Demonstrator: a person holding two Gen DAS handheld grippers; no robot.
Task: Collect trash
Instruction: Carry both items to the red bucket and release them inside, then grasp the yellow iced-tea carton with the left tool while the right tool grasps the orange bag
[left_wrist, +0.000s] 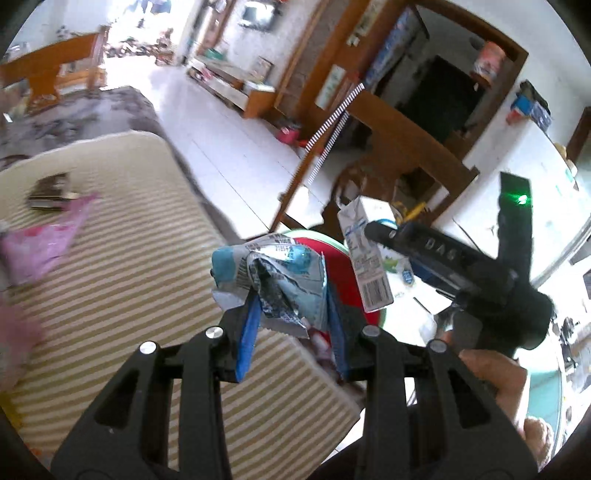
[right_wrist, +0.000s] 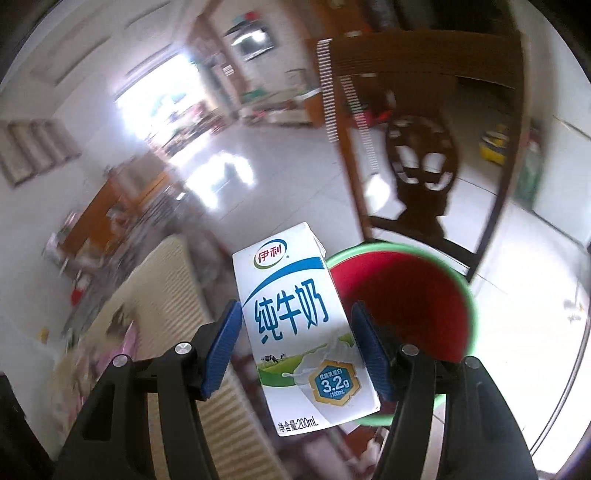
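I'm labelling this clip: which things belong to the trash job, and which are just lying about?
Job:
- crumpled wrapper, in left gripper
- milk carton, in right gripper
- red bin

Lying about:
- pink bag
- dark box
- wooden chair

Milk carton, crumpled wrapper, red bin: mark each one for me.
milk carton (right_wrist: 295, 317), right wrist view, front face.
crumpled wrapper (left_wrist: 273, 280), left wrist view, crumpled middle.
red bin (right_wrist: 413, 295), right wrist view, red inner wall.

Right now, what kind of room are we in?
Probably a home living room: a striped cushion, a dark wooden chair, a tiled floor running to a low cabinet. Both grippers hold trash near a red bin.
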